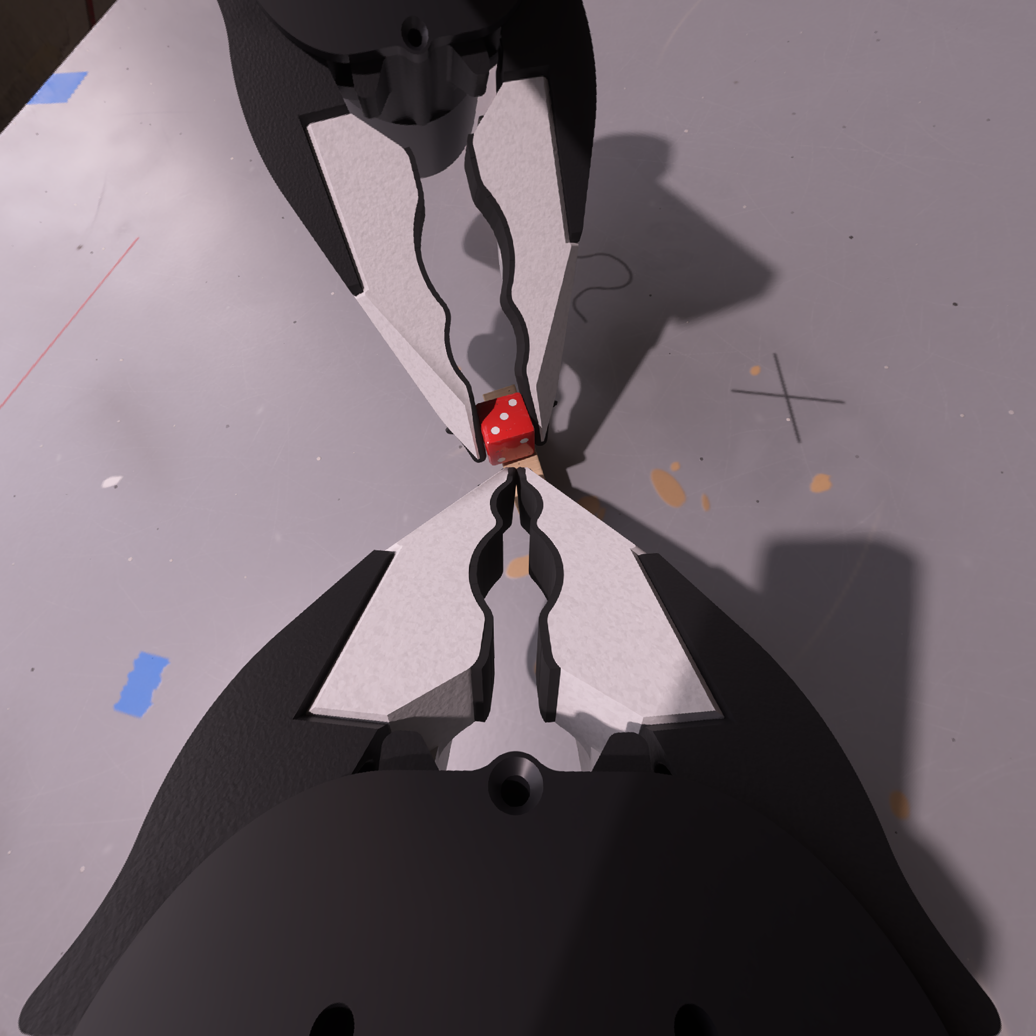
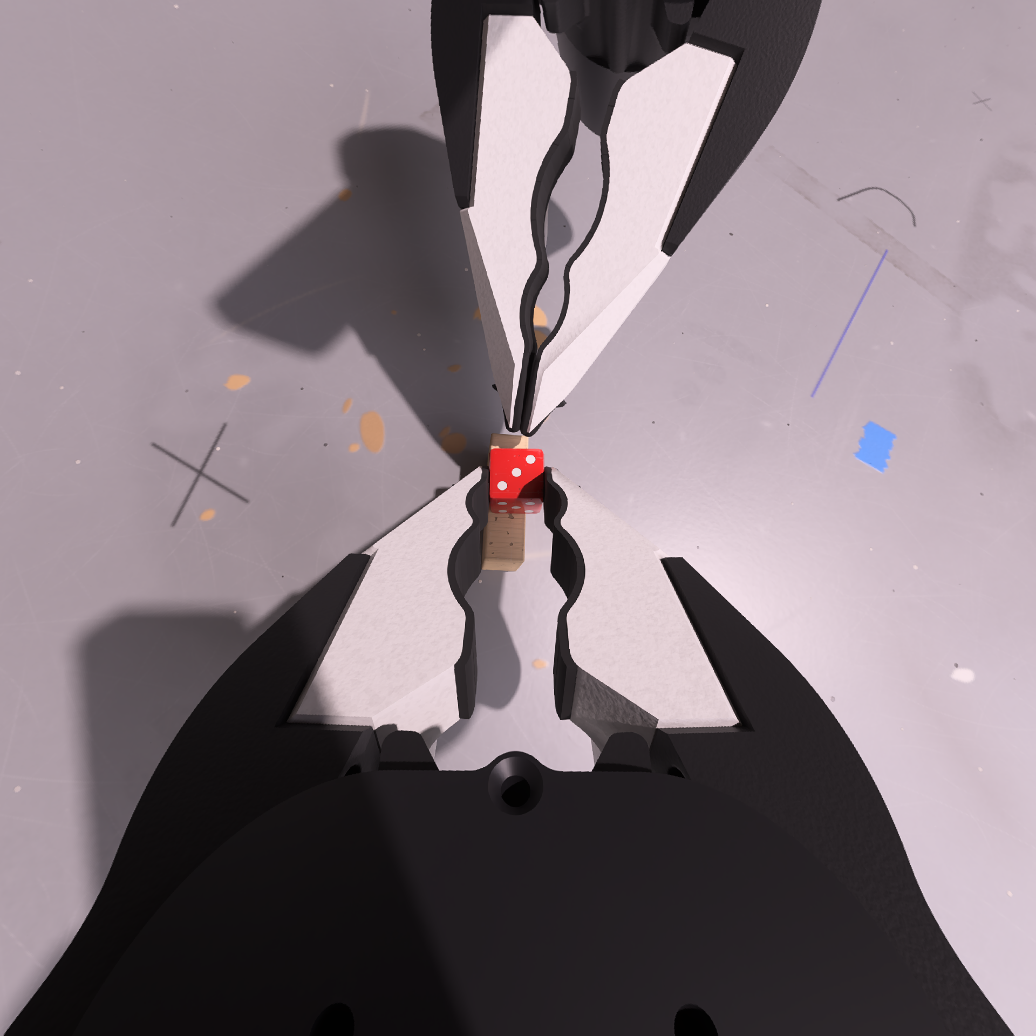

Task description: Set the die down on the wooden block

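A red die with white pips (image 2: 516, 473) is held between the fingertips of my right gripper (image 2: 516, 477), which is shut on it. The die is directly over an upright wooden block (image 2: 503, 541) on the grey table; I cannot tell whether it touches the block's top. In the left wrist view the right gripper (image 1: 507, 448) comes in from the top with the die (image 1: 506, 430), and slivers of the block (image 1: 531, 463) show beneath it. My left gripper (image 1: 515, 476) is shut and empty. Its tips (image 2: 518, 429) are at the block's far edge.
The grey table (image 1: 224, 392) has blue tape pieces (image 1: 141, 684) (image 2: 874, 445), a black cross mark (image 1: 787, 397), orange spots (image 1: 667, 488) and a thin red line (image 1: 73, 319). Its edge runs along the upper left in the left wrist view (image 1: 50, 84).
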Tool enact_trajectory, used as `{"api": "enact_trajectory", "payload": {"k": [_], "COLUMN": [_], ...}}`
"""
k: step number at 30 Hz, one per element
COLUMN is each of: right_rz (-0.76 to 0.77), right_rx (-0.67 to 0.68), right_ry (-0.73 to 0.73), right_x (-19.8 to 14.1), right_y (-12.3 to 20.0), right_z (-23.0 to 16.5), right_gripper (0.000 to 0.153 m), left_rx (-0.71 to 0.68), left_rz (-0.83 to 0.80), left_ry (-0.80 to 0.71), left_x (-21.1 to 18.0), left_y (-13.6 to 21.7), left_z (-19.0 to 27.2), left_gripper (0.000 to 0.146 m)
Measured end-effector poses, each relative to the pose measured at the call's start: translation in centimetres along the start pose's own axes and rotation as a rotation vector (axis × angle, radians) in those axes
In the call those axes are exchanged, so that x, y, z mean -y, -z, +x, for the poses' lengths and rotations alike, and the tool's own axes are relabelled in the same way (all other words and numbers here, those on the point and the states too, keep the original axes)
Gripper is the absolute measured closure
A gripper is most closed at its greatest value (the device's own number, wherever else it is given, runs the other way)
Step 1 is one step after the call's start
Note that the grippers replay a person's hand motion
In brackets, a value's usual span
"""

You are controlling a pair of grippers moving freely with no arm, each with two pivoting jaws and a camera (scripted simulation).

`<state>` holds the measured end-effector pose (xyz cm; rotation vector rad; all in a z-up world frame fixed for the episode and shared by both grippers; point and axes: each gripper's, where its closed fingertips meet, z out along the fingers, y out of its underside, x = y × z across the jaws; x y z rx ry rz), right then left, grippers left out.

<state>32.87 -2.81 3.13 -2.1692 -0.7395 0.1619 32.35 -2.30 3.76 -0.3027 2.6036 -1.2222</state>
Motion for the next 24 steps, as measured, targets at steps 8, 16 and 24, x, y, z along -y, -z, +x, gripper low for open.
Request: {"api": "enact_trajectory", "payload": {"k": [8,16,24], "right_rz": [-0.01,-0.021,-0.006], "right_rx": [-0.026,-0.1,-0.191], "right_ry": [-0.028,-0.074,-0.126], "right_x": [-0.1,-0.1,0.4], "right_y": [0.3,1.5,1.5], "right_z": [-0.1,-0.2,-0.3], "right_gripper": [0.126,0.12,0.12], "left_rx": [0.021,0.049,0.082], "left_rz": [0.006,0.016,-0.006], "left_ry": [0.01,0.023,0.007], "left_x": [0.1,0.0,-0.7], "left_y": [0.2,1.2,1.2], "left_z": [-0.3,-0.4,-0.3], "left_gripper": [0.143,0.13,0.126]}}
